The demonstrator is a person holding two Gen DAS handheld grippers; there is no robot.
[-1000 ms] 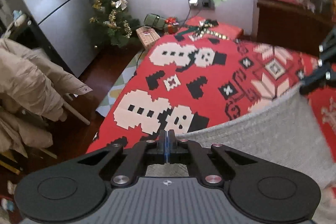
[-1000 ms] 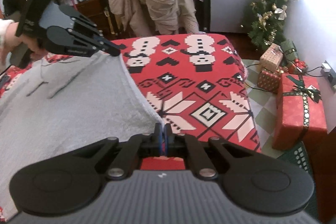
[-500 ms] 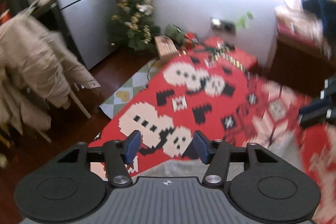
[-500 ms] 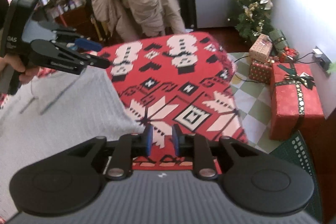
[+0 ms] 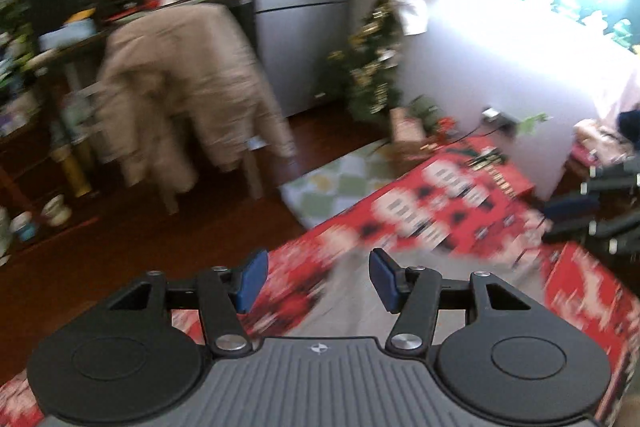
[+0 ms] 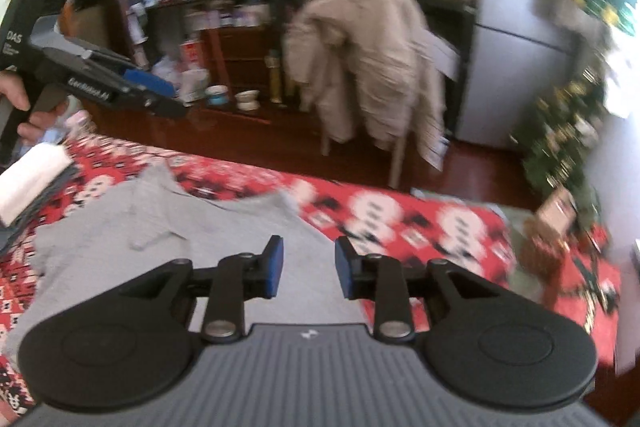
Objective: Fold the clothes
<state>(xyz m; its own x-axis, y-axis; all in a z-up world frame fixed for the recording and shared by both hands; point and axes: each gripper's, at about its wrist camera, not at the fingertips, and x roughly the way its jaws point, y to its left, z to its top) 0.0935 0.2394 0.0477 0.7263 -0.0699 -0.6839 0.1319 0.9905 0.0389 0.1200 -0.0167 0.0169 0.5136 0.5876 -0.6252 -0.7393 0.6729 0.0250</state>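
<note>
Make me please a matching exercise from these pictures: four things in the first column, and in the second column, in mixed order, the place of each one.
Things:
1. grey garment
2. beige jacket
3. Christmas tree
4. folded white cloth

Places:
A. hung over a chair
B. spread on the red snowman blanket
C. standing beside the fridge
D. on a pile at the blanket's left edge

Pairs: 1-B, 2-A, 3-C, 4-D
</note>
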